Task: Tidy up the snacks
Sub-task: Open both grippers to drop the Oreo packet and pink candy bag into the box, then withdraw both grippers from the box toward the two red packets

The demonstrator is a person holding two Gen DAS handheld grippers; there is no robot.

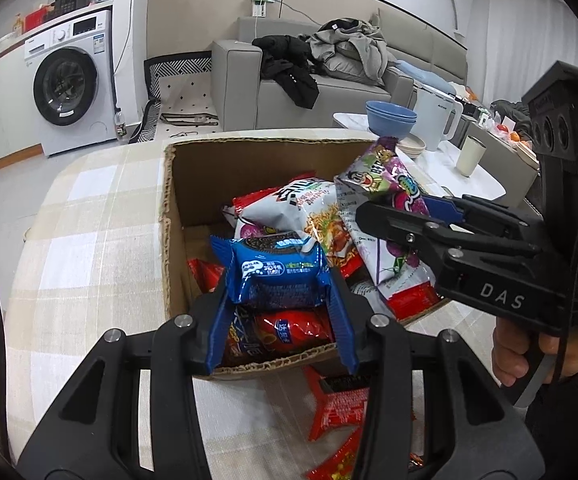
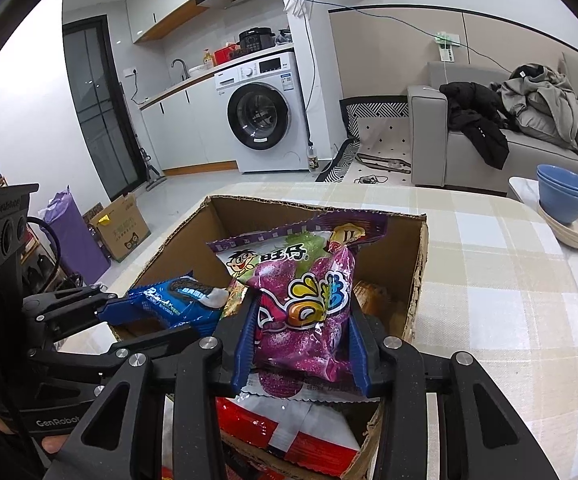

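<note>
An open cardboard box point(image 1: 173, 216) point(image 2: 177, 240) stands on the checked tablecloth and holds several snack bags, among them a white and red one point(image 1: 289, 208). My left gripper point(image 1: 279, 280) is shut on a blue cookie pack point(image 1: 277, 272) point(image 2: 177, 300) just above the box's near edge. My right gripper point(image 2: 303, 312) point(image 1: 401, 216) is shut on a purple candy bag point(image 2: 305, 292) point(image 1: 385, 192), held over the box's right side. A red packet point(image 1: 341, 408) lies on the table in front of the box.
Blue bowls point(image 1: 391, 114) point(image 2: 563, 192) on beige plates, a white kettle point(image 1: 439, 116) and a cup point(image 1: 471, 156) stand on the side table to the right. A sofa with clothes point(image 1: 329, 56) and a washing machine point(image 1: 73, 84) are behind. A hand point(image 1: 529, 352) grips the right handle.
</note>
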